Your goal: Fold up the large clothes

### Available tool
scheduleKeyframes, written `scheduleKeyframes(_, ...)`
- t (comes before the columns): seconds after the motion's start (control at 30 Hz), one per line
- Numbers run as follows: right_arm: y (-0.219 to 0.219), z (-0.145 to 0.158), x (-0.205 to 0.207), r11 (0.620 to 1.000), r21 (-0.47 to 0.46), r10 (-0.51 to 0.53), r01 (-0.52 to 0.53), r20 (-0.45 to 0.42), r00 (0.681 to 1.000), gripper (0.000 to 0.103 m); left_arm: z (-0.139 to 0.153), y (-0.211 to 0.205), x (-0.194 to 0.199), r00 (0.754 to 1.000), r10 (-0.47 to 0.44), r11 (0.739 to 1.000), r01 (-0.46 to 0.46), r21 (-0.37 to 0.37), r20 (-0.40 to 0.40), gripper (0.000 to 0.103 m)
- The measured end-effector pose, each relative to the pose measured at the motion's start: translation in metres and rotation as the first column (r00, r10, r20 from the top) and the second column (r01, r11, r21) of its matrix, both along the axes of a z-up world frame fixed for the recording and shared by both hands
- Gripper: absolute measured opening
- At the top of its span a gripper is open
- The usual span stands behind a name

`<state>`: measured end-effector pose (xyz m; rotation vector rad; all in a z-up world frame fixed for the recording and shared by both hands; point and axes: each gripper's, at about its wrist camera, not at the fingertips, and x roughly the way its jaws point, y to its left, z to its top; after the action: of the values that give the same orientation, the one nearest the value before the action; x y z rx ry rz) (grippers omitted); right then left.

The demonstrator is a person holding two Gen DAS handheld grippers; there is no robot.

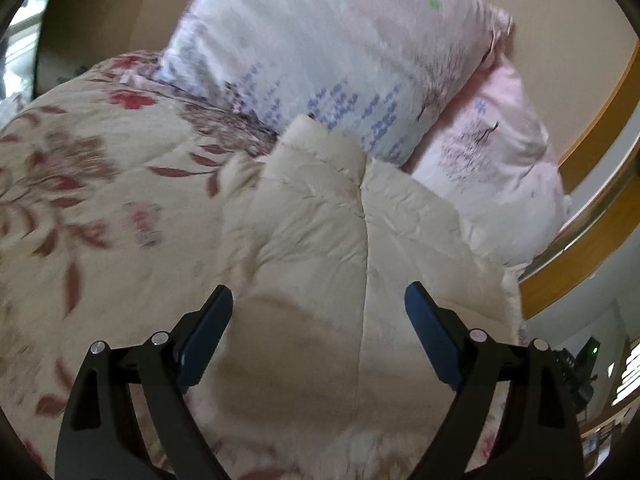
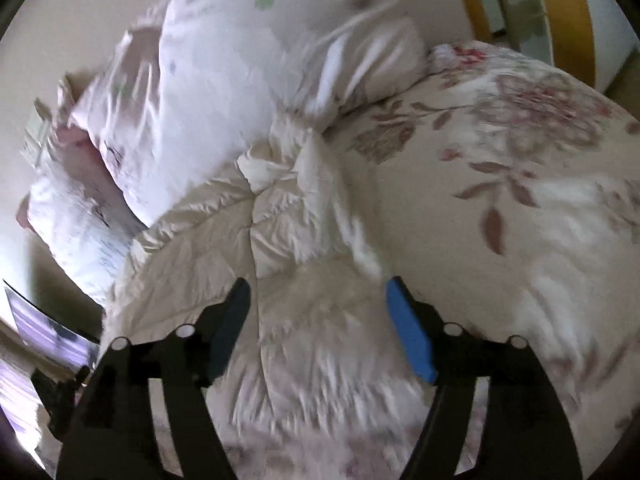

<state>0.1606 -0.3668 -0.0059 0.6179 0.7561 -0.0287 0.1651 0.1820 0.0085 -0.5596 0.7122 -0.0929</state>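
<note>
Cream quilted fabric fills the middle of both views: a puffy padded garment point(image 1: 320, 216), stitched into soft channels with a seam running down its centre, lies crumpled on the bed. Its surface is matte and finely wrinkled, and one rounded, bulging end rises toward the pillows. Under it spreads a floral quilt point(image 1: 92, 184), beige with red and brown leaves and blossoms, lightly quilted and smooth. At the head edge of the bed lean two plump pillows: a large pale one point(image 1: 332, 52) printed with blue and lilac marks, and a pinker one point(image 1: 492, 168) just beside it, both touching the garment's raised end. A curved wooden frame point(image 1: 592, 128) borders the bed on that side.

The left gripper point(image 1: 319, 304) hangs over the cream garment with its dark blue pads spread wide, nothing between them. The right gripper point(image 2: 318, 292) is likewise wide open above the same garment point(image 2: 288, 240), near where it meets the floral quilt point(image 2: 520, 200), holding nothing. Motion blur softens the right wrist view.
</note>
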Motion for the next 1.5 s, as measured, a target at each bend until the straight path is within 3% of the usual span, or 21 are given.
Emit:
scheduleKeyframes(0.2, -0.033, -0.015, -0.044, 0.977, 0.19, -0.09, 0.1, -0.057, 0.994, 0.075, -0.006, 0.025, -0.044, 0.998, 0.063, 0.994, -0.064, -0.088, -0.016, 0.09)
scheduleKeyframes(0.33, -0.036, -0.031, -0.058, 0.952, 0.285, -0.088, 0.111, -0.095, 0.992, 0.075, -0.013, 0.032, -0.057, 0.996, 0.084, 0.987, -0.088, -0.131, -0.038, 0.09)
scheduleKeyframes(0.53, -0.025, -0.049, -0.055, 0.93, 0.354, -0.054, 0.1, -0.137, 0.989, 0.075, -0.025, 0.02, -0.062, 0.995, 0.064, 0.981, -0.076, -0.181, -0.07, 0.09)
scheduleKeyframes(0.87, -0.017, -0.052, -0.045, 0.918, 0.384, -0.059, 0.094, -0.102, 0.993, 0.074, -0.038, -0.004, -0.061, 0.995, 0.038, 0.967, -0.061, -0.248, -0.097, 0.09)
scheduleKeyframes(1.17, -0.012, -0.06, -0.026, 0.896, 0.437, -0.056, 0.072, -0.05, 0.997, 0.058, -0.048, -0.013, -0.06, 0.991, 0.044, 0.944, -0.081, -0.319, -0.123, 0.09)
scheduleKeyframes(1.23, -0.012, -0.063, -0.023, 0.891, 0.448, -0.056, 0.071, -0.047, 0.997, 0.046, -0.049, -0.014, -0.06, 0.99, 0.058, 0.942, -0.096, -0.322, -0.126, 0.089)
scheduleKeyframes(1.27, -0.011, -0.065, -0.021, 0.883, 0.466, -0.045, 0.056, -0.036, 0.998, 0.03, -0.049, -0.014, -0.059, 0.99, 0.059, 0.941, -0.098, -0.325, -0.126, 0.089)
scheduleKeyframes(1.3, -0.011, -0.066, -0.021, 0.875, 0.482, -0.041, 0.047, -0.022, 0.999, 0.024, -0.049, -0.015, -0.059, 0.99, 0.067, 0.939, -0.106, -0.329, -0.128, 0.089)
scheduleKeyframes(1.5, -0.015, -0.059, -0.024, 0.827, 0.562, -0.035, 0.004, 0.045, 0.998, 0.018, -0.05, -0.015, -0.055, 0.985, 0.107, 0.922, -0.149, -0.357, -0.136, 0.089)
